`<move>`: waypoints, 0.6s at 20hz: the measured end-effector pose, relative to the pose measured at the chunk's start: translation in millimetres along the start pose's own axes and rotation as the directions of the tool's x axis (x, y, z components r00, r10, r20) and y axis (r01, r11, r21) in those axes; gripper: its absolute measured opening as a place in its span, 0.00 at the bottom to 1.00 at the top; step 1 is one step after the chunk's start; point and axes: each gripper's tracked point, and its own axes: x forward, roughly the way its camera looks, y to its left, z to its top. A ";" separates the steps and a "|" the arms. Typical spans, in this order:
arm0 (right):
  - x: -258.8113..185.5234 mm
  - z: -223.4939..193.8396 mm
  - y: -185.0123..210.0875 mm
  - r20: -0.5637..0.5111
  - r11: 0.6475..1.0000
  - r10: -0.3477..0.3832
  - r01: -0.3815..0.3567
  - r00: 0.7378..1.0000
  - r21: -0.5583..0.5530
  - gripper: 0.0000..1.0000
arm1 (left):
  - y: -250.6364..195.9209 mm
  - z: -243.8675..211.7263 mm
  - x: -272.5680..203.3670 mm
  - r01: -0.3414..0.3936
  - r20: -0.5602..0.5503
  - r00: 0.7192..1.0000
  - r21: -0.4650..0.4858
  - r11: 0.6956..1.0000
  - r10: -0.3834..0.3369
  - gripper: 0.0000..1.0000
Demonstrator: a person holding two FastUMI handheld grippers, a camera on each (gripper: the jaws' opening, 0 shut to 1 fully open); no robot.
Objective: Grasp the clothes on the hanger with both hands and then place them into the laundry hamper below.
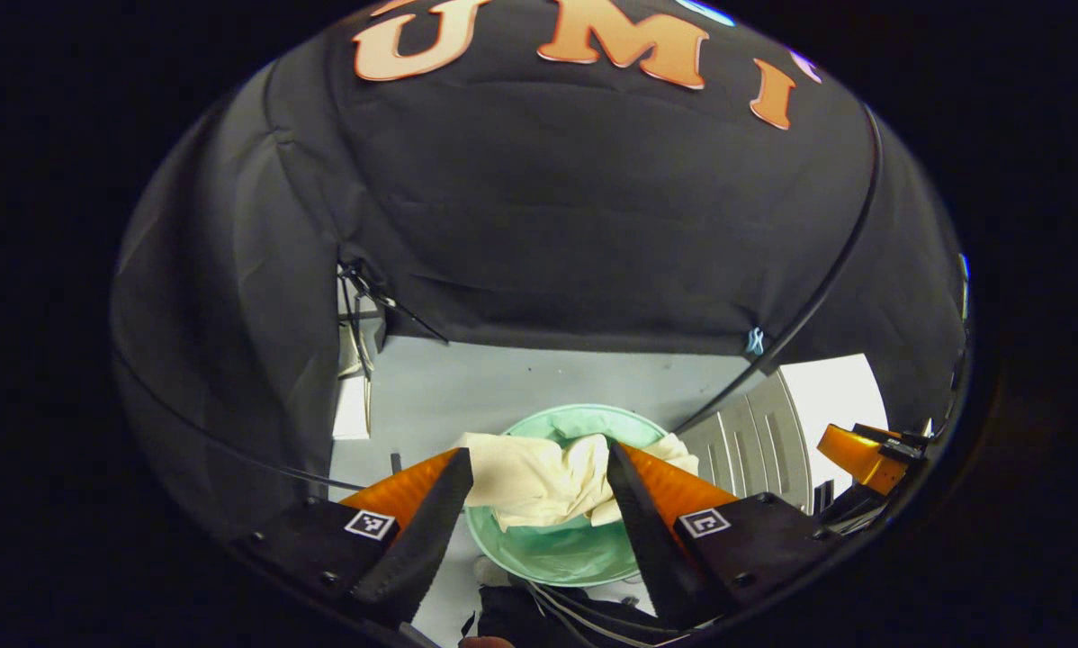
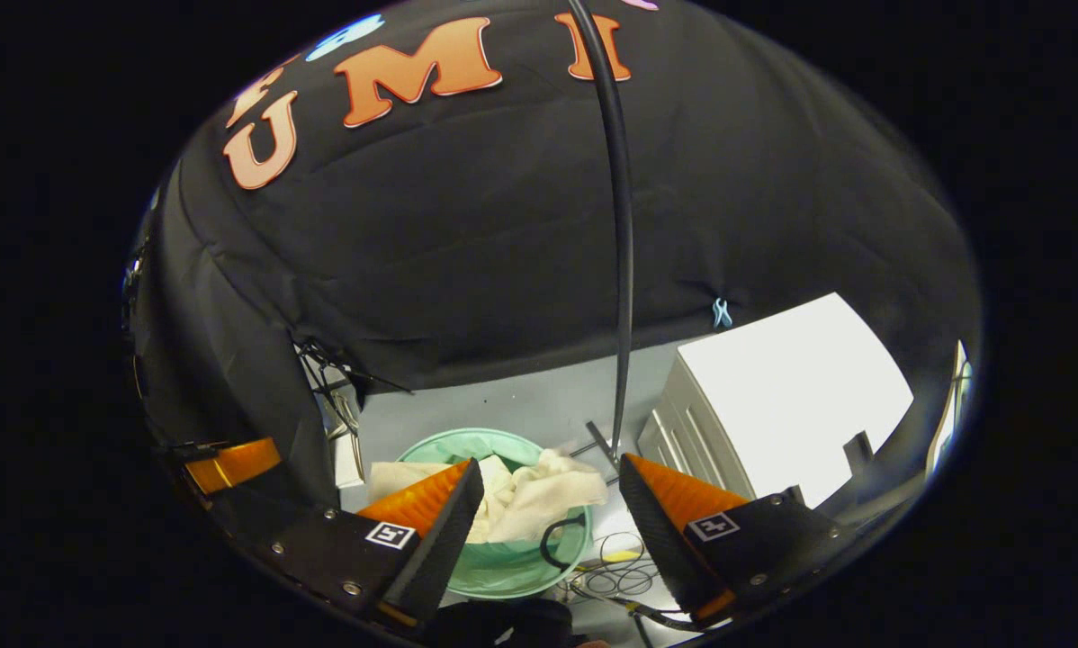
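Observation:
A cream-coloured garment [image 1: 539, 481] lies crumpled over the rim and inside a round mint-green laundry hamper [image 1: 557, 549] on the grey floor. In the right gripper view the same garment [image 2: 530, 495] drapes over the hamper [image 2: 503, 562]. My left gripper [image 1: 539, 477] hangs above the hamper, open, with nothing between its fingers. My right gripper [image 2: 548, 486] is open too, above and slightly right of the hamper. The right gripper's orange body [image 1: 863, 454] shows at the far right of the left gripper view; the left one [image 2: 233, 463] shows at the far left of the right gripper view.
A white ribbed cabinet [image 2: 773, 396] stands right of the hamper. A black pole [image 2: 623, 225] of the rack rises from a base [image 2: 597, 441] behind the hamper. Loose cables [image 2: 611, 567] lie on the floor [image 1: 521, 387] by it. Black cloth walls close the back and sides.

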 end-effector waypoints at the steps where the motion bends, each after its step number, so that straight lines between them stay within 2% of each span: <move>1: -6.5 13.5 -4.5 0.021 1.000 0.001 -0.001 1.000 -0.021 0.94 | 12.0 9.4 -9.0 -0.022 0.029 0.999 -0.003 1.000 0.022 0.99; 4: -25.7 60.8 -22.4 0.111 0.997 -0.018 0.026 0.994 -0.069 0.94 | 40.4 50.9 -44.5 -0.063 0.141 0.987 -0.057 0.996 0.070 0.98; 7: -54.1 110.4 -32.1 0.210 0.997 -0.022 0.036 0.978 -0.063 0.94 | 69.8 99.7 -85.9 -0.100 0.271 0.955 -0.094 0.991 0.122 0.98; 9: -77.7 144.3 -39.3 0.281 0.998 -0.028 0.044 0.959 -0.052 0.94 | 84.2 132.7 -113.8 -0.123 0.361 0.921 -0.089 0.988 0.147 0.99; 12: -117.9 192.6 -47.8 0.386 0.997 -0.034 0.058 0.922 -0.050 0.94 | 94.2 182.3 -160.0 -0.157 0.491 0.854 -0.071 0.985 0.171 0.98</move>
